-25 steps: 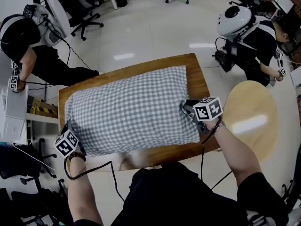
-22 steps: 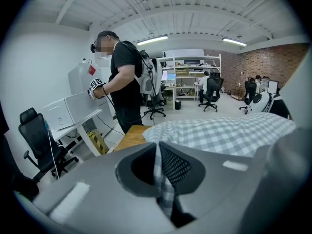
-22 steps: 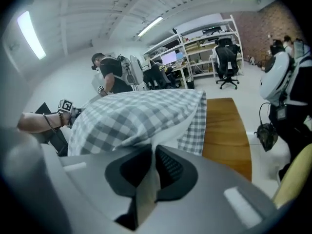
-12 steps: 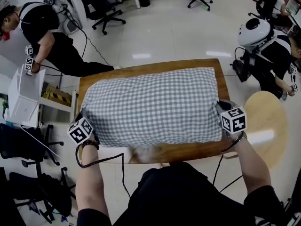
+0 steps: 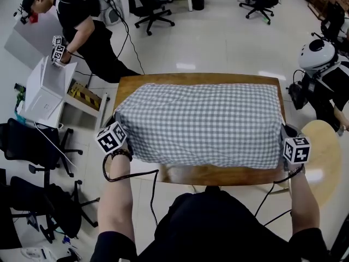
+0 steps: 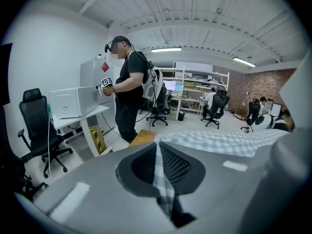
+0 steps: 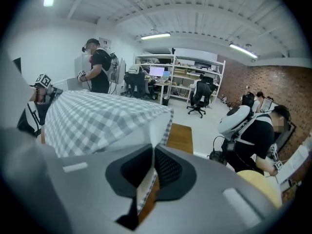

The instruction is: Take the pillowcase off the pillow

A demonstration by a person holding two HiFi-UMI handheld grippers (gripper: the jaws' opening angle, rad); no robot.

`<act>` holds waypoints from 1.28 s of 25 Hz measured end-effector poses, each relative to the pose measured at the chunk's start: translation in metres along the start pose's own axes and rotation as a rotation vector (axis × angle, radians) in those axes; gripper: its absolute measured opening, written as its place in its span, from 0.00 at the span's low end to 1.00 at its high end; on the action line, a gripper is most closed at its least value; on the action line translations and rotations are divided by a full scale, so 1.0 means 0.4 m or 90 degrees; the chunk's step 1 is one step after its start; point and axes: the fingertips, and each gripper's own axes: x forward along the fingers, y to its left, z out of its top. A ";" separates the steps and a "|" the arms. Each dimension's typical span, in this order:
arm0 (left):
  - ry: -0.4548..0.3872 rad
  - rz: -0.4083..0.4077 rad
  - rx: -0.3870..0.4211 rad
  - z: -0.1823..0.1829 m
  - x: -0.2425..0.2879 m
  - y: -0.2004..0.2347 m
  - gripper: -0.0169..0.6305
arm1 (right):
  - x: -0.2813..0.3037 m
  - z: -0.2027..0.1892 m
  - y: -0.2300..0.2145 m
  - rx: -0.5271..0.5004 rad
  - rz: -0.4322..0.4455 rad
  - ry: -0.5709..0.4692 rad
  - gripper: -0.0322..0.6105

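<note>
Looking at it from the left: the left gripper is clamped tight on a fold of the checked pillowcase at its near-left corner. You can see the cloth running straight down between the two closed jaws in the left gripper view.

The pillowcase is still fully on. The whole thing lies flat across the wooden tabletop, filling most of it from left to right, with a strip of bare wood along the near edge.

Over at the right end, the right gripper is also squeezed closed, on the hem at the near-right corner. Its own view shows the checked edge pinched between the jaws, with something white right behind it. I'd guess that's the pillow peeking out of the open end, but it could be the lining, so I can't say for sure.

So I'd call this the very start: both ends grabbed, nothing pulled off yet. If the opening really is on the right, the next move needs one gripper on the pillow itself, not just the cloth. Otherwise pulling the two ends apart only stretches the case. Then the left side can drag the cover away toward the left.
</note>
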 end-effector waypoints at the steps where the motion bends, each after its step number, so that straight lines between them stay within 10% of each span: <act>1: -0.002 0.001 -0.003 0.001 -0.004 0.008 0.04 | -0.009 0.002 -0.005 0.004 -0.007 -0.002 0.07; 18: -0.019 -0.017 -0.062 0.075 -0.036 0.089 0.04 | -0.131 0.042 -0.086 0.035 -0.091 0.000 0.07; 32: 0.007 -0.050 0.057 0.025 -0.017 -0.040 0.12 | -0.085 -0.006 -0.103 -0.032 -0.108 0.009 0.08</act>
